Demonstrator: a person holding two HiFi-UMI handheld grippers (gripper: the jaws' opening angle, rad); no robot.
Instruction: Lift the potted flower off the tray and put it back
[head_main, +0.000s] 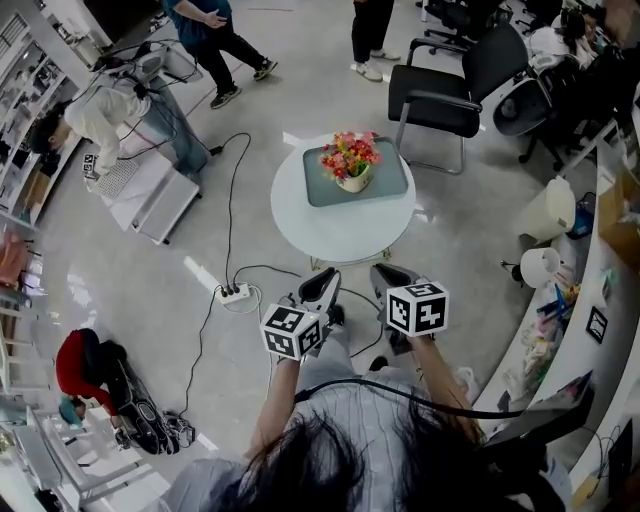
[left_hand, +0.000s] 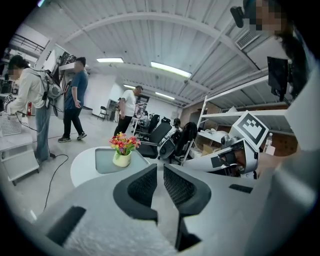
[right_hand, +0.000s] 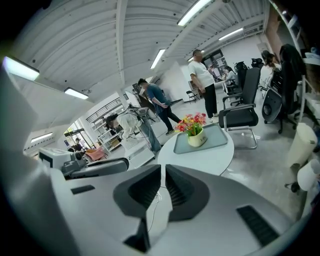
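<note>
Jaws seemingly together, potted flower (head_main: 350, 161) on tray (head_main: 388, 186)

Bright, even indoor light from ceiling strip lamps (left_hand: 170, 69), which are blown out to white. Head view: soft shadow beneath the round worktop (head_main: 343, 215) and pale glare streaks on the glossy floor (head_main: 200, 272). Both gripper views: strong fisheye bending and black vignetted corners. The left gripper (left_hand: 160, 172) and right gripper (right_hand: 163, 170) are blurred in the near field, while the background is sharper.
</note>
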